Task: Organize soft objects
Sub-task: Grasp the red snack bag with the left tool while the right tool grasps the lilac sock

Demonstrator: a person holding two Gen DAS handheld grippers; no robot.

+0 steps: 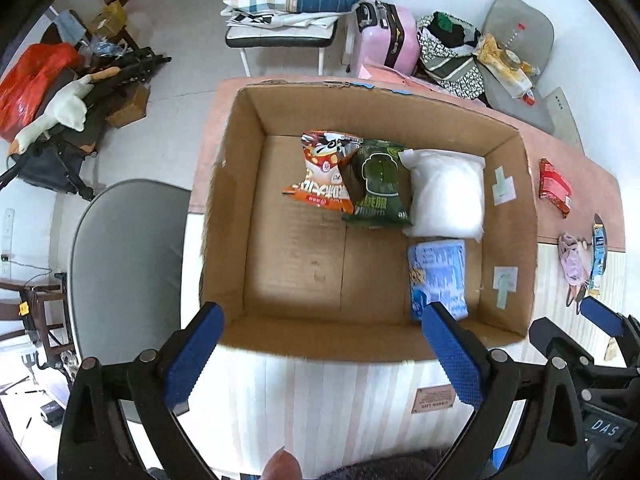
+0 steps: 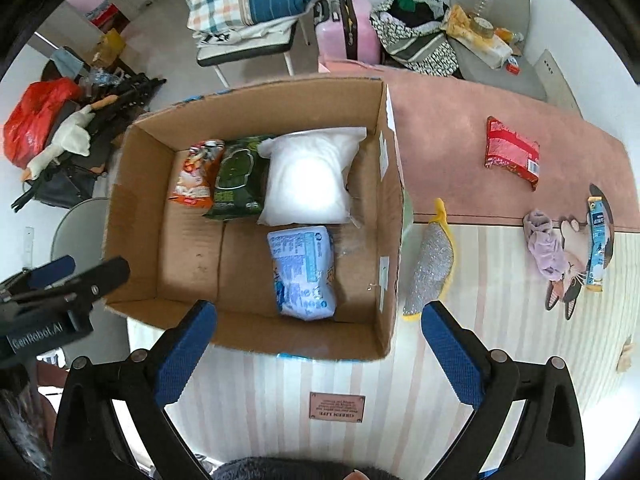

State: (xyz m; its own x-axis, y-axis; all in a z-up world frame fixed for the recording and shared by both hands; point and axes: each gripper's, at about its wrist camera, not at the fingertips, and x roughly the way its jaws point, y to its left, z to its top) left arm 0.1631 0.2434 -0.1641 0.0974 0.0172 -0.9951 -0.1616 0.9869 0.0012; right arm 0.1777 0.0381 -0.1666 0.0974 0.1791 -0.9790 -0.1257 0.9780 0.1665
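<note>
Both grippers — left (image 1: 322, 350) and right (image 2: 316, 346) — are hovering with fingers spread, gripping nothing. Four soft packs are lying in the cardboard box (image 2: 392, 208); a silver-and-yellow mitt (image 2: 432, 260) is lying on the worktop (image 2: 500, 312) just beside it.

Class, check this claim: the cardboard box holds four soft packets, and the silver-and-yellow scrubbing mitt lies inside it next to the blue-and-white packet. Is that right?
One detail is wrong. The silver-and-yellow scrubbing mitt lies outside the cardboard box, on the table just past its right wall. The right wrist view shows this. The box does hold four packets, including the blue-and-white packet.
</note>
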